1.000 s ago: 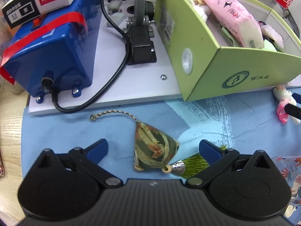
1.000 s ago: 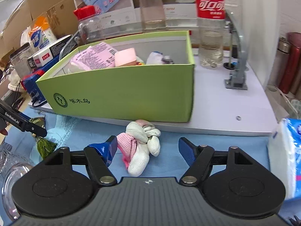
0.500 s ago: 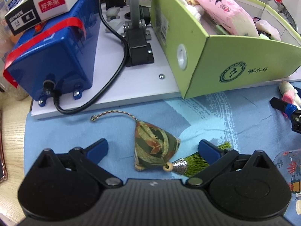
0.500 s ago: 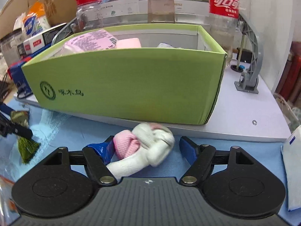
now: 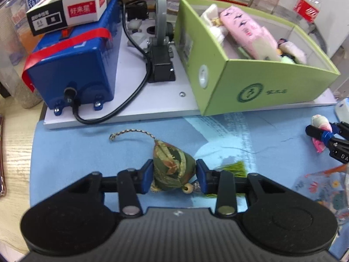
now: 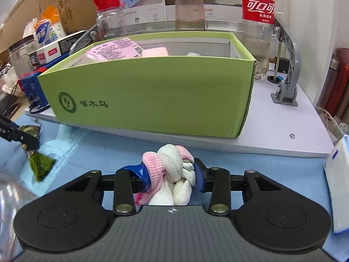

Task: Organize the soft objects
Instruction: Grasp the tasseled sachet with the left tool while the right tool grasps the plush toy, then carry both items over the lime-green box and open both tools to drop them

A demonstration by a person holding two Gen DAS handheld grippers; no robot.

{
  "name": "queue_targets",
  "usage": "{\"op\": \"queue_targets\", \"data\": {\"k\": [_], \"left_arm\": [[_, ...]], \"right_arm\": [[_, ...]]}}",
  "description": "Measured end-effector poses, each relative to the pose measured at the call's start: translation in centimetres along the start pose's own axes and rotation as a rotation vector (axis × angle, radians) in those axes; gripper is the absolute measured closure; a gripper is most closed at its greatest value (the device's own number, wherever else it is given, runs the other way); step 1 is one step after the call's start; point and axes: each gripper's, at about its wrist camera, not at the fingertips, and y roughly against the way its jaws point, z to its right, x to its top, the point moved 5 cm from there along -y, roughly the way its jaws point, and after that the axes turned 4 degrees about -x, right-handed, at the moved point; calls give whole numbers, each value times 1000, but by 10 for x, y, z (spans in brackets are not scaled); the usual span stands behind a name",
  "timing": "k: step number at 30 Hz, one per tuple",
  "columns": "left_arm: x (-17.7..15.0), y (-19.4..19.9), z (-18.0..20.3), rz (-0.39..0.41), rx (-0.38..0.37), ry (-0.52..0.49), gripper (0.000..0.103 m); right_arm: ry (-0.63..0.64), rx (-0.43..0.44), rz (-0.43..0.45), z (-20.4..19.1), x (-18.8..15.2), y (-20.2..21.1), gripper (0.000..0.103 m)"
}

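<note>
My left gripper [image 5: 174,175] is shut on a green patterned fabric sachet [image 5: 172,168] with a braided cord and a green tassel [image 5: 233,168], low over the blue mat [image 5: 87,152]. My right gripper [image 6: 172,174] is shut on a knotted pink and white sock bundle [image 6: 172,168], just in front of the green box [image 6: 152,96]. The green box [image 5: 272,87] holds a pink soft pack [image 5: 246,32] and other soft items. The right gripper with the bundle [image 5: 320,124] shows at the right edge of the left wrist view.
A blue machine [image 5: 74,65] with a black cable stands on a white board [image 5: 152,109] left of the box. A grey bracket [image 6: 285,65], bottles [image 6: 257,28] and jars stand behind. A white packet [image 6: 338,174] lies right. A floral glass [image 5: 322,187] sits near.
Both grippers have closed: the left on the sachet, the right on the sock bundle. Both were open around them before.
</note>
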Motion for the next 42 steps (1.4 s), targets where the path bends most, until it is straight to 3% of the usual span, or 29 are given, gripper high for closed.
{"op": "queue_targets", "data": {"k": [6, 13, 18, 24, 25, 27, 28, 30, 33, 37, 42], "left_arm": [[15, 41, 15, 75, -50, -35, 66], [94, 74, 55, 182, -104, -96, 66], [146, 61, 97, 211, -165, -130, 66], [173, 13, 130, 165, -185, -141, 65], [175, 4, 131, 156, -174, -149, 63], [176, -9, 130, 146, -151, -146, 42], [176, -12, 130, 152, -146, -146, 24], [176, -13, 127, 174, -147, -144, 22], [177, -11, 123, 181, -148, -141, 22], [175, -9, 121, 183, -137, -147, 21], [169, -3, 119, 190, -139, -147, 21]], "right_arm": [[-48, 51, 79, 8, 6, 48, 79], [-4, 67, 225, 2, 73, 90, 78], [43, 48, 258, 2, 133, 73, 78], [57, 19, 180, 13, 163, 21, 76], [59, 24, 154, 14, 162, 10, 73], [47, 20, 117, 15, 161, -9, 71], [39, 5, 103, 15, 158, -15, 71], [33, -42, 66, 17, 154, -24, 67], [49, -66, 99, 18, 152, -26, 64], [-13, -45, 145, 23, 155, -22, 58], [10, -47, 142, 17, 157, -20, 53]]}}
